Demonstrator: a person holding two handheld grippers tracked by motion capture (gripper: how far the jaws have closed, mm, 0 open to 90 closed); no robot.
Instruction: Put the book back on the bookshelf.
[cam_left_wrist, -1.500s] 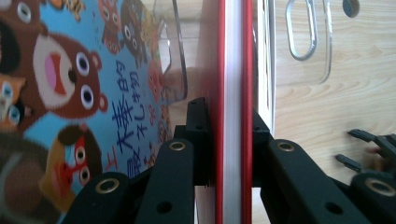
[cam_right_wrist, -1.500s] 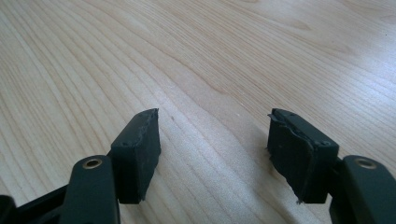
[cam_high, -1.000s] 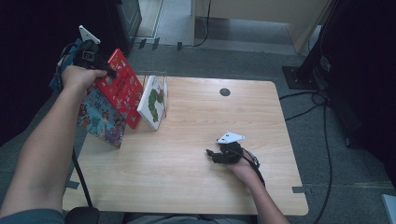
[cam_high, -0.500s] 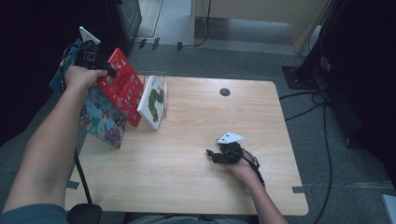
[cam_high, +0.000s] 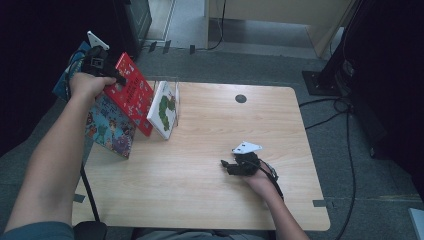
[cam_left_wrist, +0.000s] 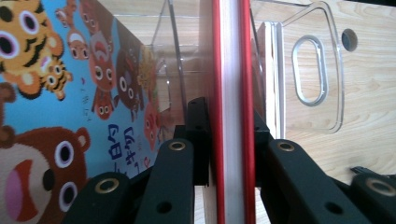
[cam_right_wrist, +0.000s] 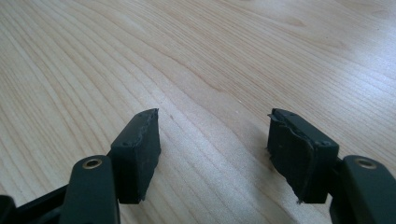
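At the far left of the high view the left gripper (cam_high: 111, 75) is raised above the bench's (cam_high: 210, 200) left edge, its jaws closed tight on the top edge of a red book (cam_high: 131, 95). In the left gripper view the red book (cam_left_wrist: 231, 93) runs straight up between the jaws, pinched on both covers. Below it leans a blue animal book (cam_high: 110, 127), its lower edge on the bench and its cover tilted back; it lies close against the red one, though whether they touch I cannot tell.

Just right of these stands a clear plastic book holder (cam_high: 170, 87), an upright rack with a handle cutout in its end wall (cam_left_wrist: 308, 70). A white book with a green picture (cam_high: 164, 110) leans in it; I can make out no other book in there for certain.

The step in hand looks like slotting the red book into the holder. To do it well, keep the spine square to the clear walls, bring the bottom edge down in the gap beside the white book, and release only when it rests on the base.

Farther right, the right gripper (cam_high: 230, 165) lies low on the bare bench, jaws wide apart (cam_right_wrist: 212, 149), holding nothing.
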